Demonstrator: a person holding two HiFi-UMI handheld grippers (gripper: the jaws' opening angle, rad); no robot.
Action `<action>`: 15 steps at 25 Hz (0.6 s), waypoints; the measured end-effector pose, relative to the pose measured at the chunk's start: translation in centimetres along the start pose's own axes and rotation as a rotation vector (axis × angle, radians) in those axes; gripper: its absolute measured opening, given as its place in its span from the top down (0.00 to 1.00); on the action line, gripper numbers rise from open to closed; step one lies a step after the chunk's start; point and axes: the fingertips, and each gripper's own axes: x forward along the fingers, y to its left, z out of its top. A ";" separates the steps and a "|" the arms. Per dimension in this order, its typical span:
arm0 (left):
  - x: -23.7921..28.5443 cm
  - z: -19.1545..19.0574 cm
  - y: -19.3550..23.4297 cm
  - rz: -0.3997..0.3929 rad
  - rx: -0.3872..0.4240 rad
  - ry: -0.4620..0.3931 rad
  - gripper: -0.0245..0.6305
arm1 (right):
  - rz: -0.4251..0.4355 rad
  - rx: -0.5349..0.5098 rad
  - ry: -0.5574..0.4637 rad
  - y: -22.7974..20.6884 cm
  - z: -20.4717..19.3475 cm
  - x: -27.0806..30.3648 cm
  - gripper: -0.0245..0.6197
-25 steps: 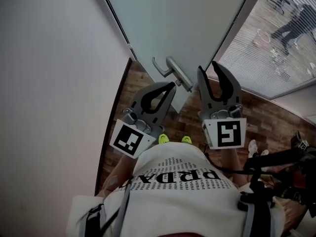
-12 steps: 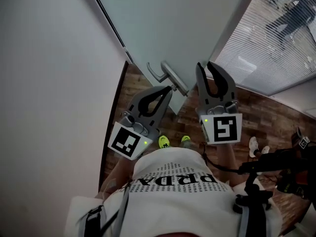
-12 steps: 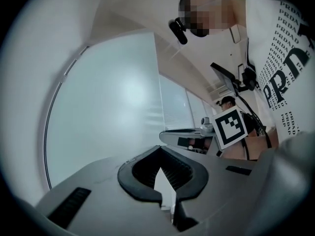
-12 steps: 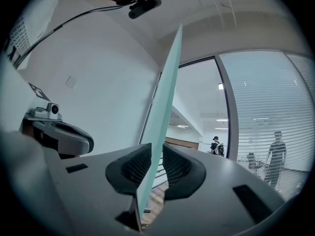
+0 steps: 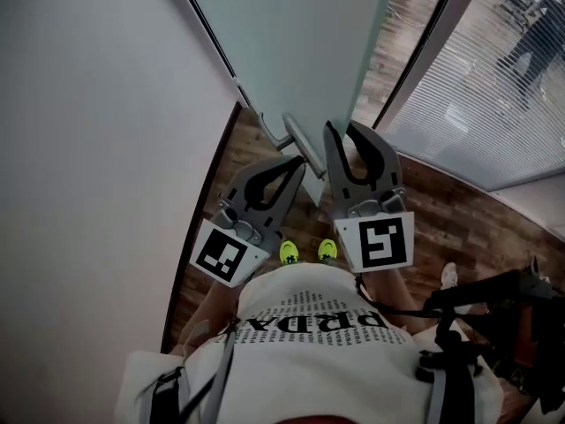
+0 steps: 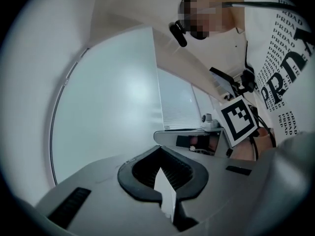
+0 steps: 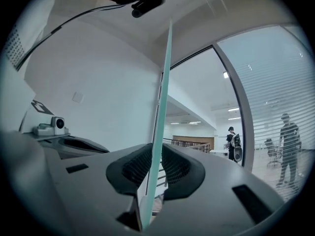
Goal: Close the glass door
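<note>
Wooden floor (image 5: 459, 215) carries a pair of yellow-green shoes (image 5: 289, 253)

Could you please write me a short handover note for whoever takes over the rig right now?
Right gripper: shut on the free edge of the glass door.
Left gripper: shut and empty, close beside the door handle, not holding it.
Done: the door edge is gripped.
Left: a gap shows between the door edge and the door frame, so the door is not closed. Probably swing it across to the frame, then release.
</note>
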 end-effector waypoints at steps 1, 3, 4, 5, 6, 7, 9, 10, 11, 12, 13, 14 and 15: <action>0.1 0.1 0.0 0.012 0.001 0.001 0.97 | 0.014 0.008 0.001 0.1 0.1 0.0 0.88; 0.3 0.1 0.1 0.036 0.007 0.004 0.97 | 0.039 0.003 -0.002 0.3 0.3 0.1 0.88; 0.4 -0.2 0.3 0.048 0.012 0.006 0.97 | 0.052 -0.001 -0.004 0.4 0.1 0.1 0.88; 0.4 -0.6 0.4 0.060 0.016 0.005 0.97 | 0.064 -0.004 -0.005 0.5 -0.3 0.2 0.88; 0.5 -0.9 0.5 0.072 0.019 0.002 0.97 | 0.076 -0.007 -0.004 0.7 -0.6 0.2 0.88; 0.6 -1.1 0.6 0.082 0.022 -0.002 0.97 | 0.088 -0.012 -0.002 0.8 -0.8 0.2 0.88; 0.6 -0.8 0.7 0.093 0.031 -0.009 0.97 | 0.106 -0.031 0.006 0.9 -0.6 0.2 0.88; 0.7 -0.5 0.7 0.095 0.035 -0.012 0.97 | 0.111 -0.039 0.007 0.8 -0.4 0.2 0.88; 0.7 -0.2 0.7 0.093 0.037 -0.016 0.97 | 0.113 -0.044 0.008 0.8 -0.2 0.2 0.88; 0.8 -0.1 0.8 0.089 0.037 -0.021 0.97 | 0.112 -0.046 0.014 0.8 -0.1 0.2 0.88; 0.9 0.0 0.8 0.083 0.036 -0.023 0.97 | 0.109 -0.047 0.023 0.8 -0.2 0.2 0.88; 1.0 0.0 0.8 0.073 0.037 -0.025 0.97 | 0.104 -0.048 0.033 0.8 -0.3 0.1 0.88; 1.1 0.0 0.8 0.060 0.040 -0.027 0.97 | 0.095 -0.052 0.040 0.7 -0.4 0.0 0.88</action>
